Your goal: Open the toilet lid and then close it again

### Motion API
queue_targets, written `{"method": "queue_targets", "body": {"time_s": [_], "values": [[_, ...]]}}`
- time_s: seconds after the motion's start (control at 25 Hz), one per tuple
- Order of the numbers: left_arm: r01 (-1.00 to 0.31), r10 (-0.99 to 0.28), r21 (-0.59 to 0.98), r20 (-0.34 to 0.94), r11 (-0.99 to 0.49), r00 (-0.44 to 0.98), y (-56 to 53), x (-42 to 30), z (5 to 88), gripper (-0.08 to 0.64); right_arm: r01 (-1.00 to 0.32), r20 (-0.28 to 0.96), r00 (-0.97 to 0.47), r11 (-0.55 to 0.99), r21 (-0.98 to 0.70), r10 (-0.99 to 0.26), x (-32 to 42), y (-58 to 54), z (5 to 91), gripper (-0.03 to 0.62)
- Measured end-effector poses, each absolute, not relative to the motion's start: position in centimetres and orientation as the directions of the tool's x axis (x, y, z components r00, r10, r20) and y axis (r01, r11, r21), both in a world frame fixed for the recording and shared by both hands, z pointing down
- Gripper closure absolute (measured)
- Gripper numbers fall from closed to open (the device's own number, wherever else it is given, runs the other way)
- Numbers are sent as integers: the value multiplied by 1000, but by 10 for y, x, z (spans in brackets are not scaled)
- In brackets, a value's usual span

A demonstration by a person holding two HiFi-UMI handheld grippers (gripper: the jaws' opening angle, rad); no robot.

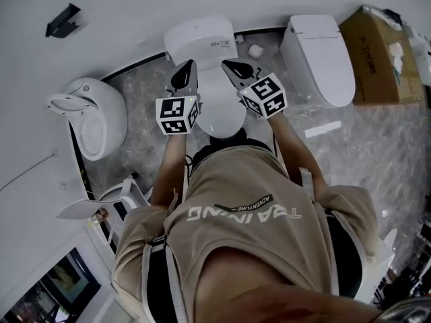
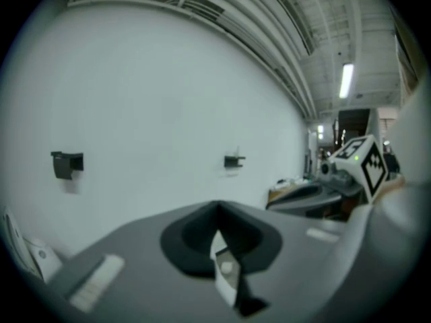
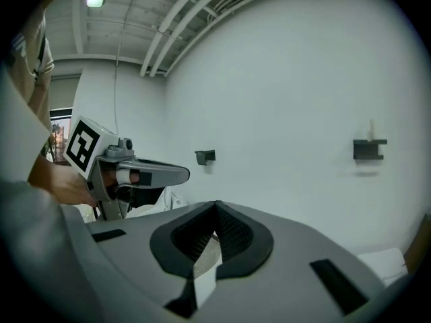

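Observation:
In the head view a white toilet (image 1: pixel 201 40) stands against the wall right in front of the person, and its lid (image 1: pixel 219 113) looks to lie down flat. Both grippers are held up above it, side by side, pointing at the wall. My left gripper (image 1: pixel 188 66) is shut with nothing in it; in its own view the left gripper (image 2: pixel 217 212) faces the bare white wall. My right gripper (image 1: pixel 228 64) is shut and empty too, and in its own view the right gripper (image 3: pixel 215 210) faces the same wall. Neither touches the toilet.
A second white toilet (image 1: pixel 324 58) stands to the right, with a cardboard box (image 1: pixel 377 54) beyond it. A round white fixture (image 1: pixel 95 116) sits to the left. Dark brackets (image 1: pixel 63 19) stick out of the wall. A small white object (image 1: pixel 255 50) and a white strip (image 1: pixel 322 129) lie on the marbled floor.

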State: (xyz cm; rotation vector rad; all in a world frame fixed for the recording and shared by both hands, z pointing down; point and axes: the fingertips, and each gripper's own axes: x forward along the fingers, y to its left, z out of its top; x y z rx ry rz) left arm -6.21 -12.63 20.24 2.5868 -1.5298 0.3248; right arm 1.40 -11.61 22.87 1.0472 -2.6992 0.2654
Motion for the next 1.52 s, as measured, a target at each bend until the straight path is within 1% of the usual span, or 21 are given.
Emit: {"method": "queue_targets", "body": {"time_s": [0.28, 0.52, 0.72, 0.84, 1.0, 1.16, 1.28, 1.52], "values": [[-893, -892, -48, 105, -447, 441, -137, -74, 131, 557, -684, 176, -719, 730, -6, -672, 10, -126, 157, 578], [-914, -919, -104, 2, -392, 394, -133, -95, 81, 555, -688, 104, -720, 725, 20, -686, -2, -128, 124, 578], [-919, -923, -95, 6, -383, 384, -129, -119, 82, 555, -694, 66, -718, 720, 16, -693, -19, -128, 112, 578], [-926, -928, -72, 14, -371, 371, -124, -129, 92, 555, -687, 80, -722, 726, 33, -687, -27, -127, 114, 578], [-921, -927, -109, 24, -375, 375, -119, -125, 94, 555, -676, 89, -734, 737, 8, -674, -27, -123, 118, 578], [-917, -923, -114, 11, -382, 384, -117, -131, 89, 555, -651, 109, -751, 758, 38, -651, -43, -116, 119, 578], [-921, -926, -105, 13, -375, 376, -113, -139, 96, 555, -645, 106, -755, 762, 55, -647, -53, -108, 117, 578], [-922, -927, -107, -10, -373, 376, -111, -142, 88, 555, -654, 98, -749, 755, 51, -655, -49, -104, 112, 578]]}}
